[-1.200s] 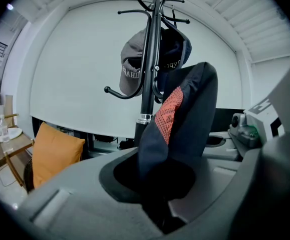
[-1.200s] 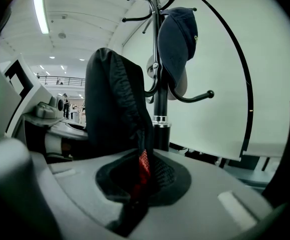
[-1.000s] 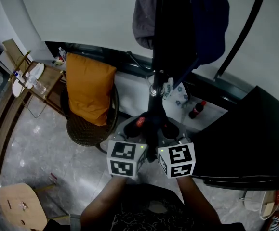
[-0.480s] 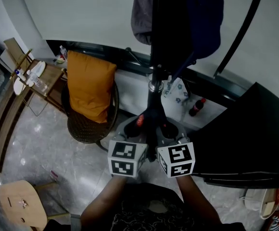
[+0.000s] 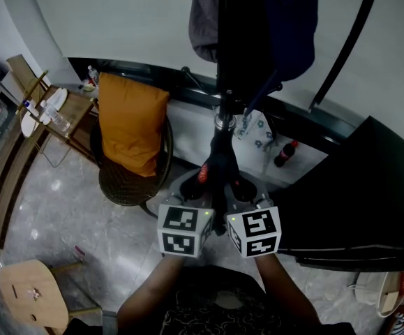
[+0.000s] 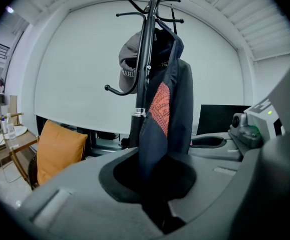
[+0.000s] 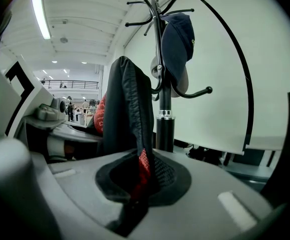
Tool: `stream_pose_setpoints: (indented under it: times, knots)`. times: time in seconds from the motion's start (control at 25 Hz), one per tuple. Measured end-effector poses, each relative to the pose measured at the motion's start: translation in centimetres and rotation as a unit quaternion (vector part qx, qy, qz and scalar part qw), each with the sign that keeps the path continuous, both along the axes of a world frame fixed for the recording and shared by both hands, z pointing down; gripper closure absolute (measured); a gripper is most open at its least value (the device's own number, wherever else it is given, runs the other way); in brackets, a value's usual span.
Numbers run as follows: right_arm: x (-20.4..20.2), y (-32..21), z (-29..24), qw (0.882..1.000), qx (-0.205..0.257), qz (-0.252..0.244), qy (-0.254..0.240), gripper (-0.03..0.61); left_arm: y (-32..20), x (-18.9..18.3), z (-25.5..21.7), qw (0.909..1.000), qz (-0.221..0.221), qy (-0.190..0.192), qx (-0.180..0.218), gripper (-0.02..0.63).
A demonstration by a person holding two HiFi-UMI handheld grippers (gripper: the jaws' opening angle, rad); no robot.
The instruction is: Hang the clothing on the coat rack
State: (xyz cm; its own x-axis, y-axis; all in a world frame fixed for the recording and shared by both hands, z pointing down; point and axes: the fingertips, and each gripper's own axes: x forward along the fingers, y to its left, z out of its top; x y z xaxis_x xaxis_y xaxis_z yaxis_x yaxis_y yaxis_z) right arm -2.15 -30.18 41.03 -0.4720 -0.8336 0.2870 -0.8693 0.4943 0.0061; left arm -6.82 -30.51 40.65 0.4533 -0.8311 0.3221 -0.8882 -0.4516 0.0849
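— What is the biggest thing in front of the person?
— The coat rack: a black pole with curved hooks at its top, standing before a pale wall. A grey cap hangs on one side of the pole and a navy cap on another.

— And the clothing?
— A dark jacket with a red patterned lining hangs upright just beside the pole. Its upper end is up among the hooks (whether it sits on a hook I cannot tell). Its lower part runs straight down into both tools.

— How do the tools stand?
— The left gripper is clenched on the jacket's dark cloth. The cloth fills the round hollow and disappears into the slit between the jaws, with no gap showing. The right gripper is pinched just as tight on a fold where black outer cloth meets red mesh lining. In the head view the two sit side by side near the foot of the pole, their marker cubes close together.

— Does anything hold other things?
— To the left, a round woven chair holds an orange cushion, which stands upright against its back. Further left, a small wooden side table bears a few clear bottles.

— Anything smaller?
— A dark bottle with a red cap stands upright to the right of the pole, near a white patterned bag.
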Motion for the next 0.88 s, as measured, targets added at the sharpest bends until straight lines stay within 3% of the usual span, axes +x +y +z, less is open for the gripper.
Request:
stream_pose_setpoints:
  times: [0.88]
  knots:
    - [-0.2, 1.8, -0.2, 1.000, 0.000, 0.003, -0.020, 0.517, 1.9, 0.2, 0.2, 1.0000, 0.000, 0.009, 0.005, 0.565]
